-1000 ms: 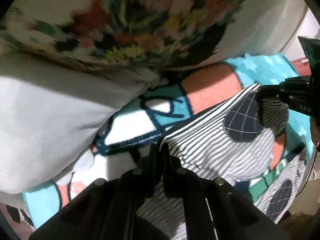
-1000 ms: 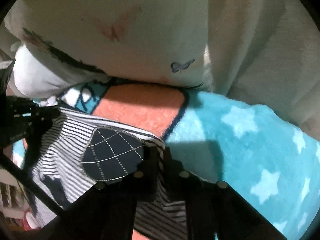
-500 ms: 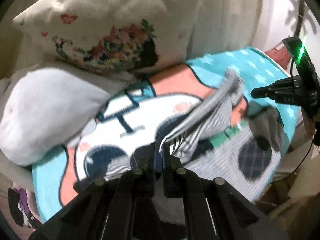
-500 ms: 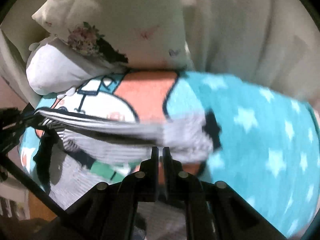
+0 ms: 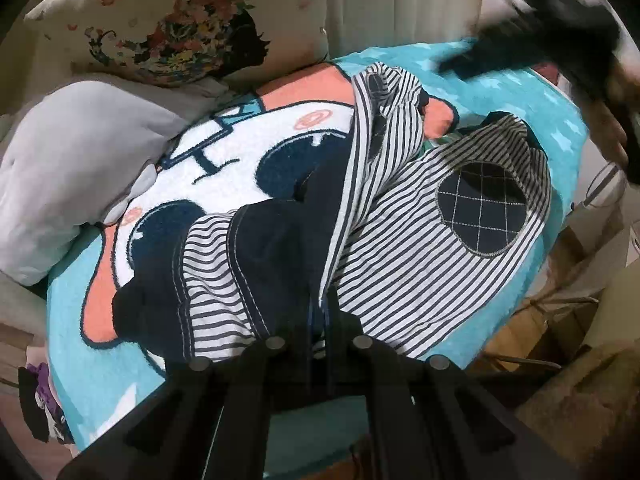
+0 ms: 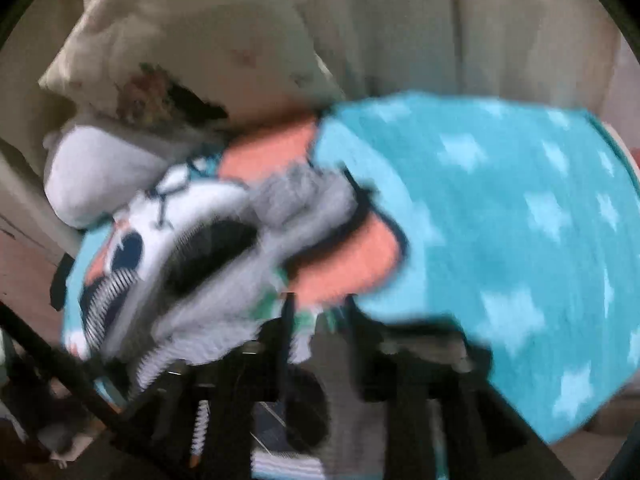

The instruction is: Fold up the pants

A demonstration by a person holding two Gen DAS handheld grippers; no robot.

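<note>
The striped pants (image 5: 420,240) with navy check patches lie doubled over on a teal cartoon blanket (image 5: 500,76). My left gripper (image 5: 318,312) is shut on a striped edge band of the pants that runs up from between its fingertips. In the left wrist view my right gripper (image 5: 472,60) is a dark blur above the blanket's far right, clear of the cloth. The right wrist view is smeared: the right gripper (image 6: 318,320) has its jaws opening, with the pants (image 6: 224,312) lying loose to its left and below, not pinched.
A floral pillow (image 5: 180,28) and a grey pillow (image 5: 68,168) lean at the far left of the blanket. A pale curtain or sofa back rises behind. A person's hand (image 5: 612,128) shows at the right edge. Cardboard and clutter sit beyond the blanket's right edge.
Both grippers pulled the pants' far end back from the pillows and over the rest of the pants. The right gripper then opened and let go. The left gripper stays shut on the cloth.
</note>
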